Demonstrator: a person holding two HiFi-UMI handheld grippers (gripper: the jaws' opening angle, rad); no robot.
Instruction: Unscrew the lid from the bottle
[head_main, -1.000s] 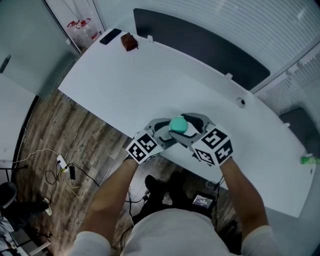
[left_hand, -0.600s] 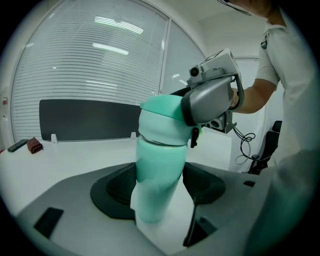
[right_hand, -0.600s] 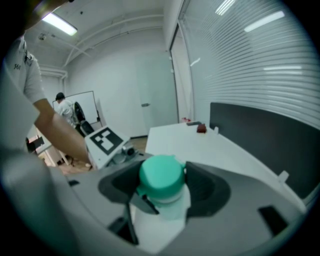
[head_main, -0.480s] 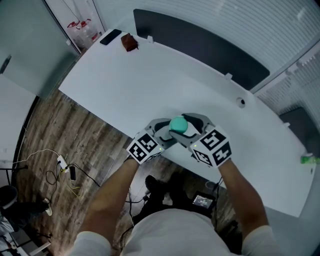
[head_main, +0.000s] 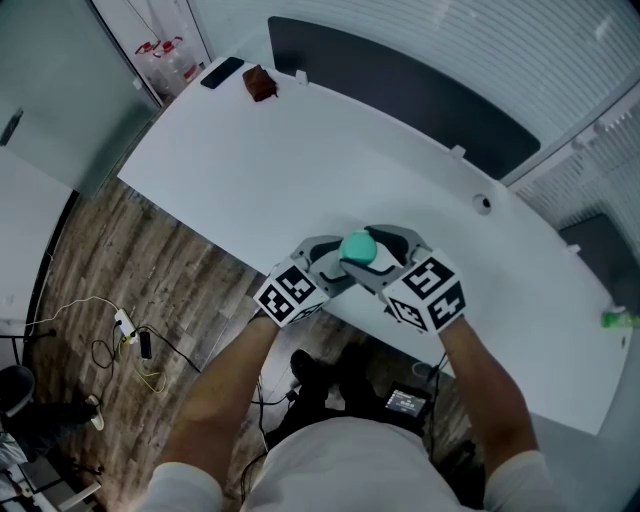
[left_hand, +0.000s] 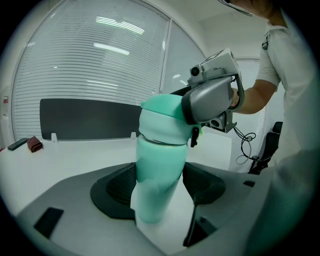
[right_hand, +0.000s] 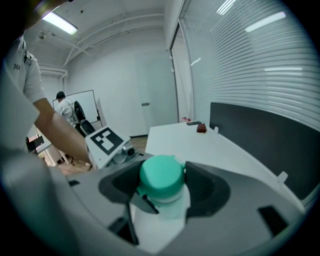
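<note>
A teal bottle stands upright near the white table's front edge. My left gripper is shut on the bottle's body, with a dark pad pressed against each side. The bottle's teal lid shows from above in the head view between both grippers. My right gripper is shut on the lid, its jaws closing on it from both sides. In the head view the left gripper comes in from the lower left and the right gripper from the lower right. The bottle's base is hidden.
A black phone and a small brown object lie at the table's far left corner. A dark panel runs along the back edge, near a cable hole. Wooden floor with cables lies to the left.
</note>
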